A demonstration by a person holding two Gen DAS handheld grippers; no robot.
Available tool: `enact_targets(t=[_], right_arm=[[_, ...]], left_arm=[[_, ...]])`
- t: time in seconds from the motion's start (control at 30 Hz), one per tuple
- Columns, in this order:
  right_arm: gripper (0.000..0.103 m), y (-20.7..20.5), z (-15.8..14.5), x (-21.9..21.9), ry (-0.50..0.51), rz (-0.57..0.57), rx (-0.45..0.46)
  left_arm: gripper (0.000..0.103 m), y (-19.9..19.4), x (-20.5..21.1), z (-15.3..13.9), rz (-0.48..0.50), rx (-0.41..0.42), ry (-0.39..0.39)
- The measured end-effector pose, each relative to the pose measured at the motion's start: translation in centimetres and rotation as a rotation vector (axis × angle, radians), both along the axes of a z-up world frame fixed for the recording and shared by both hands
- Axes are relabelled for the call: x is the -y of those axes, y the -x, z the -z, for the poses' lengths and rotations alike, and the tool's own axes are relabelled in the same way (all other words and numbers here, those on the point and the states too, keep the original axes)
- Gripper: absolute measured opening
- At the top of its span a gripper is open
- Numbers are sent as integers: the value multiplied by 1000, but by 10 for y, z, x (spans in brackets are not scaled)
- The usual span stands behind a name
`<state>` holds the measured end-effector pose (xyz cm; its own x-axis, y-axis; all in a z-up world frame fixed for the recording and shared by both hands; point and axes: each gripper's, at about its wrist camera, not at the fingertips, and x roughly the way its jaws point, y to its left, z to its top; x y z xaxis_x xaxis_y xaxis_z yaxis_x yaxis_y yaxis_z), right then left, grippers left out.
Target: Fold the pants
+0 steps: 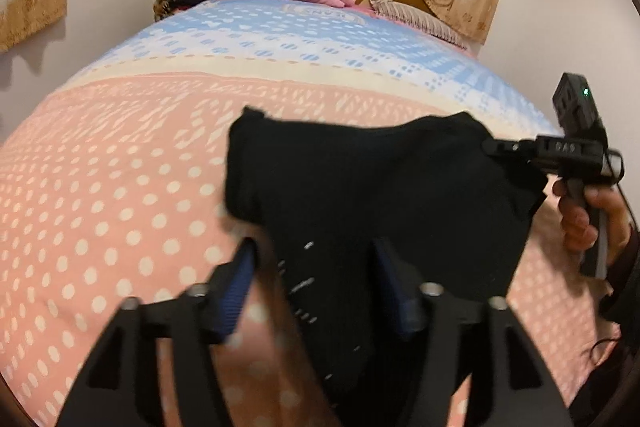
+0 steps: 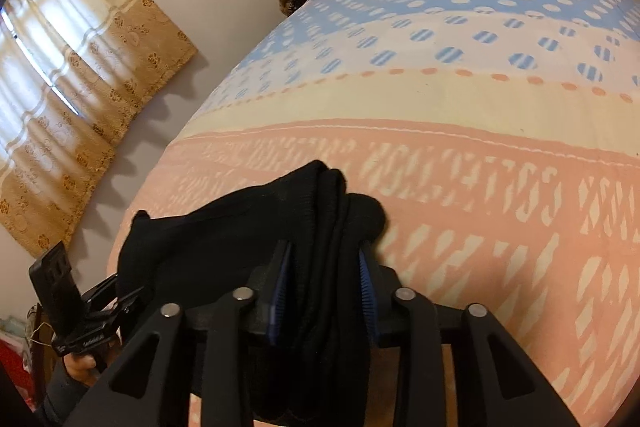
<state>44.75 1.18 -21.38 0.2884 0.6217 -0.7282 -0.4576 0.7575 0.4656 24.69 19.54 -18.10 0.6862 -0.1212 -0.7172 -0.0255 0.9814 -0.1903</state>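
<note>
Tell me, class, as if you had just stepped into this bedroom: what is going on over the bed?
A person is folding black pants over a bed covered in a pink, cream and blue dotted bedspread, holding a two-finger tool in each hand. The left tool stands open, with the cloth hanging between its blue pads but not pinched. The right tool has a thick bunch of the fabric between its pads; whether it is clamped is unclear. The pants are already bunched into a shorter bundle, low over the bedspread.

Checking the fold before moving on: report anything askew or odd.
The black pants sit bunched, not flat, on the bed: in the right wrist view the layers stand in uneven ridges. Small white flecks mark the cloth.
</note>
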Motion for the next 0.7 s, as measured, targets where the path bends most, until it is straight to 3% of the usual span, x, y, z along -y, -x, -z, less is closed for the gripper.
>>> enact_targets(t=[0.03, 0.13, 0.2, 0.27, 0.43, 0.7], right_arm=[[53, 1, 0, 4, 20, 17, 3], [53, 11, -7, 15, 18, 26, 7], [53, 20, -9, 19, 46, 20, 31], [58, 27, -4, 22, 110, 25, 55], [63, 24, 0, 33, 94, 76, 29], [64, 79, -36, 49, 139, 123, 181]], left_arm=[[73, 2, -6, 1, -6, 1, 2], [76, 10, -14, 2, -22, -5, 33], [87, 12, -18, 5, -51, -7, 32], [91, 9, -22, 10, -76, -10, 55], [93, 9, -20, 6, -111, -22, 40], [93, 45, -10, -9, -183, -17, -2]])
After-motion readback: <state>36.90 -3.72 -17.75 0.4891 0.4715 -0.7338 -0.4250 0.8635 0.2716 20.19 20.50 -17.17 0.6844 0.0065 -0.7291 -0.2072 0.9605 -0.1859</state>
